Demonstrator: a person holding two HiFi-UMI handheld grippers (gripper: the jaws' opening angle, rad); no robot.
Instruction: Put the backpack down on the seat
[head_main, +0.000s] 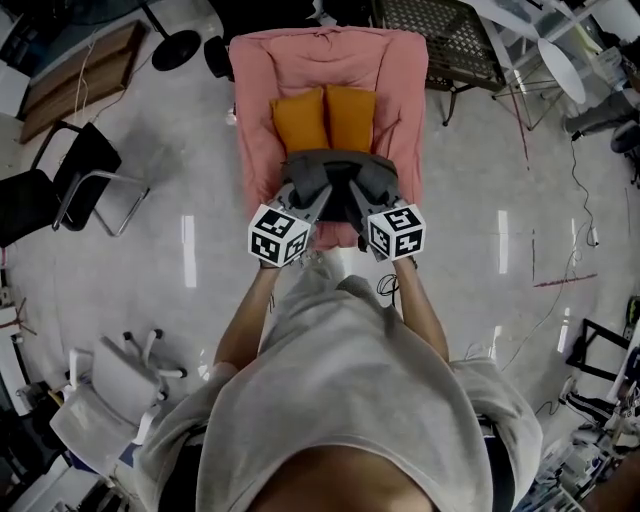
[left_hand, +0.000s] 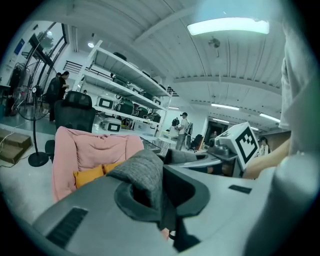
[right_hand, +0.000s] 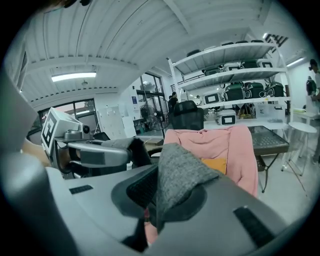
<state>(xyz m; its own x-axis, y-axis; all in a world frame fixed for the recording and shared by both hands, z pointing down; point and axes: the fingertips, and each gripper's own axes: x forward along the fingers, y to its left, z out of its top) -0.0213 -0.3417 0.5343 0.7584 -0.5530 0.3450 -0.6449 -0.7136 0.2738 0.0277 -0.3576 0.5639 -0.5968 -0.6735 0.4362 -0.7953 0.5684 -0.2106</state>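
Note:
A grey fabric backpack (head_main: 338, 170) hangs over the front of a pink-draped seat (head_main: 400, 90), just before two orange cushions (head_main: 325, 118). My left gripper (head_main: 318, 193) is shut on a fold of its left side, and the grey cloth (left_hand: 144, 172) bulges up between the jaws. My right gripper (head_main: 362, 196) is shut on the right side the same way, with cloth (right_hand: 180, 175) pinched in it. The two grippers stand close together, side by side. In the gripper views the pink seat (left_hand: 90, 145) (right_hand: 220, 140) lies just beyond the bag. Whether the bag's bottom rests on the seat is hidden.
A black cantilever chair (head_main: 60, 185) stands at left, and a white office chair (head_main: 110, 395) at lower left. A mesh metal table (head_main: 440, 40) and a round white table (head_main: 560, 65) are behind right. Cables (head_main: 575, 250) trail over the glossy floor at right.

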